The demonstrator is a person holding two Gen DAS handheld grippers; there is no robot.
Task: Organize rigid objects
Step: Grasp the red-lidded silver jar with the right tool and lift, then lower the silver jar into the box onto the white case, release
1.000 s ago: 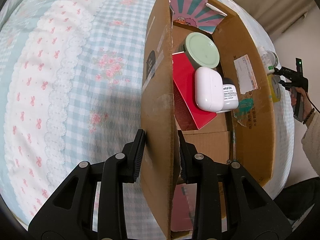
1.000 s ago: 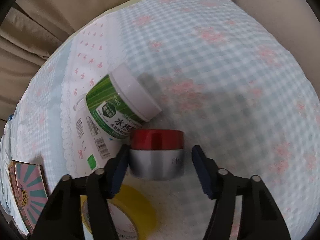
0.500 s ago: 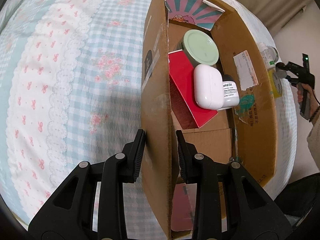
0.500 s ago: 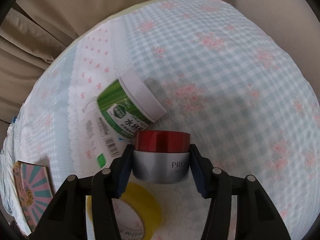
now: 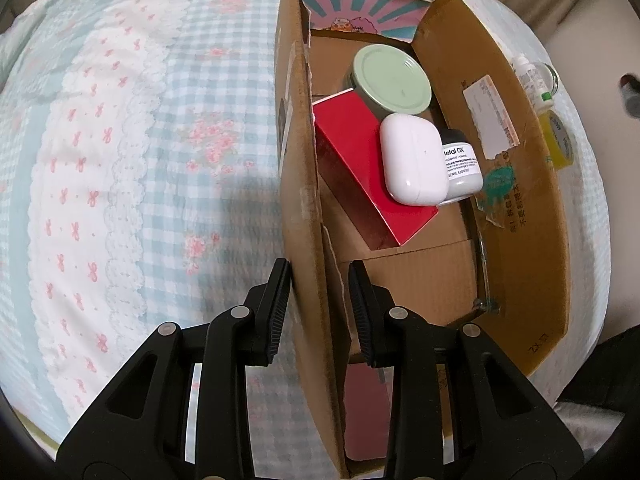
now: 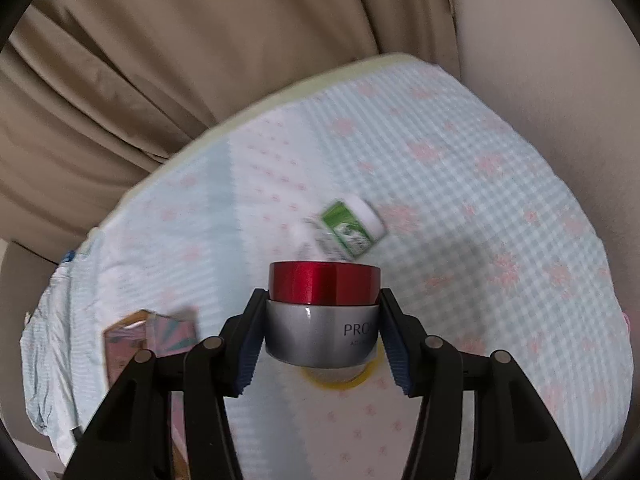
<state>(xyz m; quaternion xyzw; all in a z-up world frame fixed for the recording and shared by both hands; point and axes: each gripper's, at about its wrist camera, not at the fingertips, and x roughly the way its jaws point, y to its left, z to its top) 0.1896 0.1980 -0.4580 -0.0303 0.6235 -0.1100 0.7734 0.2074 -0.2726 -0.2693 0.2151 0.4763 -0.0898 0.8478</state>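
Two grippers are in your hands, one thing clamped in each. Your left gripper (image 5: 318, 300) has its two black fingers pinched tight on the near side wall of the single cardboard box (image 5: 520, 240), one finger outside the wall and one inside. The box lies on a bed (image 5: 120, 160) covered in blue-and-white check with pink flowers, and its long axis runs away from you toward the far end of the bed.

Inside the box you can count five things: one red carton (image 5: 360, 168) lying flat with its length along the box, one white earbud case (image 5: 412, 160) resting on top of that carton, one small grey jar (image 5: 460, 164) touching the case, one jar with a pale green lid (image 5: 392, 80) facing up, and one pink-and-teal striped card (image 5: 360, 12) leaning against the far wall. Just outside the far side wall sit one yellow tape roll (image 5: 560, 140) and one white bottle (image 5: 532, 80).

Your right gripper (image 6: 323, 328) holds one cream jar (image 6: 322, 340), silver with a red lid, upright with the lid on top, raised clear above the bed. Its two fingers press on the silver sides. Below lie one green-and-white bottle (image 6: 352, 228) on its side, blurred, and the yellow roll partly hidden under the jar.
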